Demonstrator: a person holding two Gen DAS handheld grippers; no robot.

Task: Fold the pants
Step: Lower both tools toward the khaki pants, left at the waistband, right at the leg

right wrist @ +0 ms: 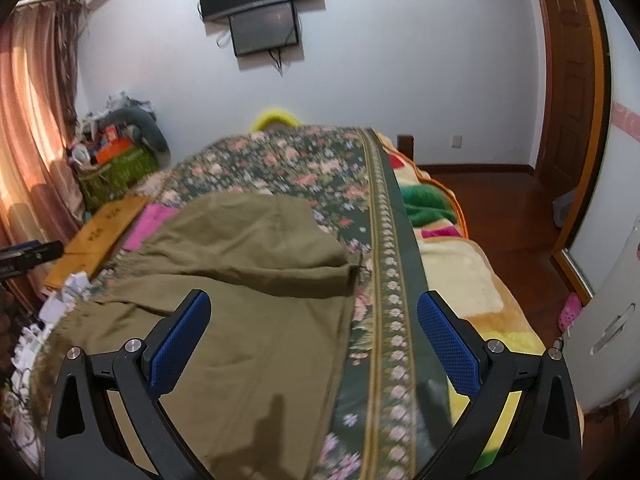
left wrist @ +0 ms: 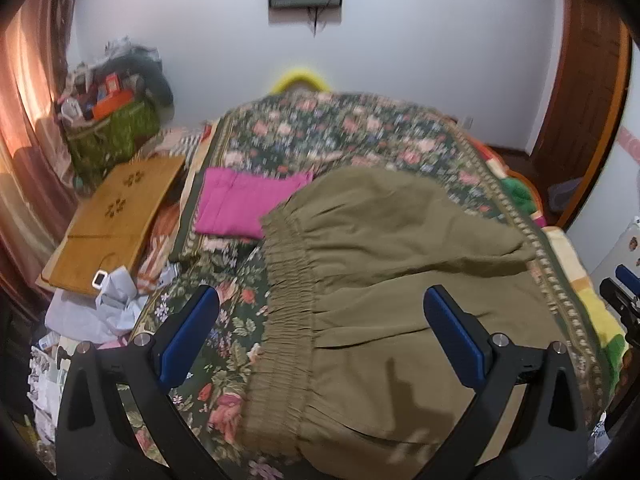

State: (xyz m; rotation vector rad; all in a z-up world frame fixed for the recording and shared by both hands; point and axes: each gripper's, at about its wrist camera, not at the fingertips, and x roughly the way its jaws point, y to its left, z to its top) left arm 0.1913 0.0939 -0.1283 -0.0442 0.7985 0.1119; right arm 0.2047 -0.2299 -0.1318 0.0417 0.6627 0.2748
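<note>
Olive-green pants (left wrist: 380,280) lie partly folded on a floral bedspread (left wrist: 320,132), with the gathered elastic waistband (left wrist: 284,300) on the left. They also show in the right wrist view (right wrist: 248,280). My left gripper (left wrist: 320,308) is open above the pants near the waistband, holding nothing. My right gripper (right wrist: 314,312) is open above the pants' right edge and the bedspread border (right wrist: 384,260), holding nothing. The right gripper also shows at the right edge of the left wrist view (left wrist: 624,296).
A folded pink garment (left wrist: 244,204) lies on the bed beyond the pants. A wooden board (left wrist: 116,216), crumpled papers (left wrist: 104,308) and a green cluttered bag (left wrist: 108,128) sit left. A colourful blanket (right wrist: 460,272) hangs off the bed's right side over wooden floor (right wrist: 512,208).
</note>
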